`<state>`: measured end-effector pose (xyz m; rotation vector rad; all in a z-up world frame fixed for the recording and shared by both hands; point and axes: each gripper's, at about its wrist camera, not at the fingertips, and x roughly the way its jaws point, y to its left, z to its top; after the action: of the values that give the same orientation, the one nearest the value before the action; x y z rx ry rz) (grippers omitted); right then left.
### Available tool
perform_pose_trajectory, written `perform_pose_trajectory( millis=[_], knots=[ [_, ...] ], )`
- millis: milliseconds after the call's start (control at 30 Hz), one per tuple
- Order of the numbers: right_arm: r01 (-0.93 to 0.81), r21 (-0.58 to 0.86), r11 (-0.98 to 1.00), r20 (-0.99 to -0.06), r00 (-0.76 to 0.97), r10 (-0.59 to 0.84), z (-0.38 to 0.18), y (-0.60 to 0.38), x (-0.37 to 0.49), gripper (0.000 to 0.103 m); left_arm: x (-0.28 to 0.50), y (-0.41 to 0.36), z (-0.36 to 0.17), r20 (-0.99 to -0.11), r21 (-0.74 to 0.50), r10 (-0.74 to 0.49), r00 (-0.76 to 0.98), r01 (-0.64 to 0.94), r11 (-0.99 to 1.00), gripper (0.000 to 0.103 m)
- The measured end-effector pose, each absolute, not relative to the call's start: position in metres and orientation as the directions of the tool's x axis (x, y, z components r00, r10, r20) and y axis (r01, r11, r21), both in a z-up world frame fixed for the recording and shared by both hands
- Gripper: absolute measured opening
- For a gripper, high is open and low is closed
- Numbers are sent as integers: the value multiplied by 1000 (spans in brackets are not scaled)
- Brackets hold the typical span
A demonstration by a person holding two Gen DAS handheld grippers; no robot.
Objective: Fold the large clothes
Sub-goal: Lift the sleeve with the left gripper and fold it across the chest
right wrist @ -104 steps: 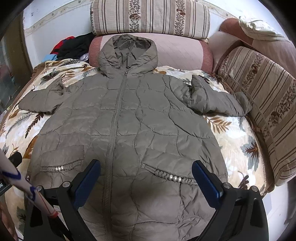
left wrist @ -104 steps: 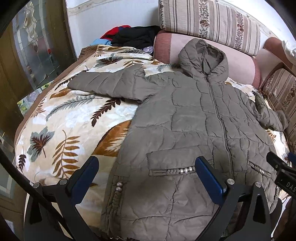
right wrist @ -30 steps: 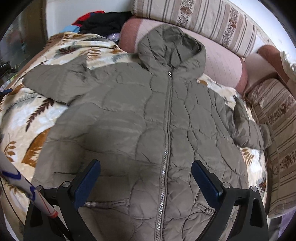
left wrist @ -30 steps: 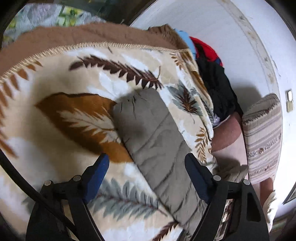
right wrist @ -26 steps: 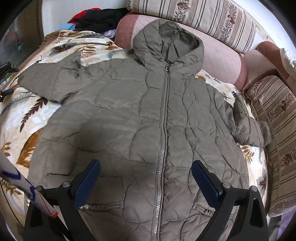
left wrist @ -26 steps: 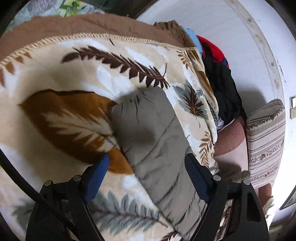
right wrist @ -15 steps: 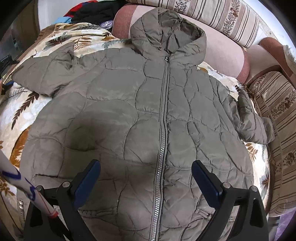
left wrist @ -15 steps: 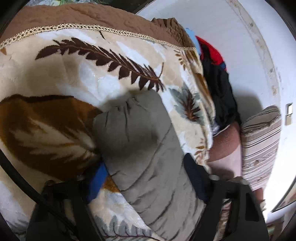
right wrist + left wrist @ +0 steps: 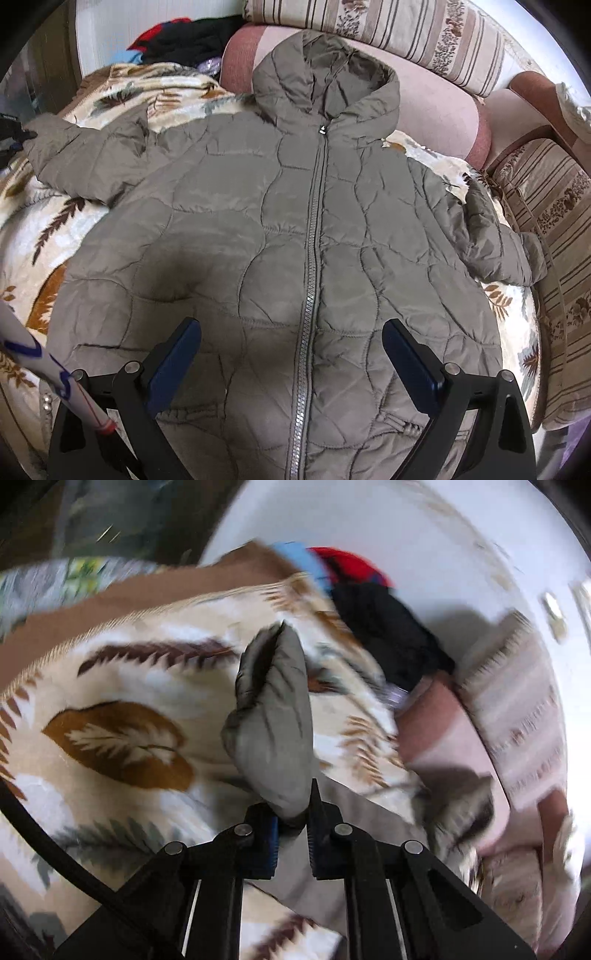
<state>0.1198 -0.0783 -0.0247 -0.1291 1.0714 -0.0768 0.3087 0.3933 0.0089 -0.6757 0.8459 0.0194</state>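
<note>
The jacket (image 9: 295,236) lies face up and zipped on the leaf-print blanket (image 9: 48,229), hood (image 9: 325,74) toward the pink bolster (image 9: 436,107), and what has changed is at its sleeve (image 9: 273,716) on the side away from the striped cushions: a second ago my left gripper (image 9: 293,834) stood spread over that sleeve as it lay flat on the blanket, and now its jaws have just been closing and are pressed together on the cuff end, the padded fabric bunched between the pads. The sleeve end now stands up off the blanket, pointing toward the pile of dark and red clothes (image 9: 373,613) at the far corner beside the bolster, and the left view is smeared with motion, so I read this as the start of the lift. From the right wrist view that sleeve (image 9: 85,158) reaches out from the jacket's body with the cuff raised a little at the picture's edge. My right gripper (image 9: 291,354) hangs above the jacket's lower front, jaws spread wide to either side of the zip (image 9: 314,229), pinching nothing. The other sleeve (image 9: 495,240), on the striped-cushion side, is untouched. To my mind the fold has only begun: the first sleeve is in hand and next wants carrying across the chest; padding this thick may slip or spring back.
</note>
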Motion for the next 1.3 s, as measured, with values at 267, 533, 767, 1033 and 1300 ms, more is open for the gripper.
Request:
perform_pose_trajectory(
  millis=[267, 533, 767, 1033, 1300],
  knots=[
    [64, -84, 994, -830, 548, -105, 4, -117, 84, 100, 259, 266, 81, -652, -479, -338, 679, -23, 877, 11],
    [207, 8, 978, -826, 553, -111, 9, -183, 54, 100, 215, 122, 80, -682, -373, -411, 605, 194, 907, 11],
    [289, 64, 955, -835, 539, -108, 3, -226, 37, 100, 183, 31, 22, -766, -253, -369, 527, 281, 926, 13],
    [337, 102, 936, -845, 526, -98, -6, -251, 30, 100, 132, 8, -20, -826, -198, -320, 464, 293, 936, 43],
    [207, 265, 942, -829, 547, 113, -19, -233, 71, 100, 68, 50, 1, -791, -109, -193, 581, 177, 978, 65]
  ],
)
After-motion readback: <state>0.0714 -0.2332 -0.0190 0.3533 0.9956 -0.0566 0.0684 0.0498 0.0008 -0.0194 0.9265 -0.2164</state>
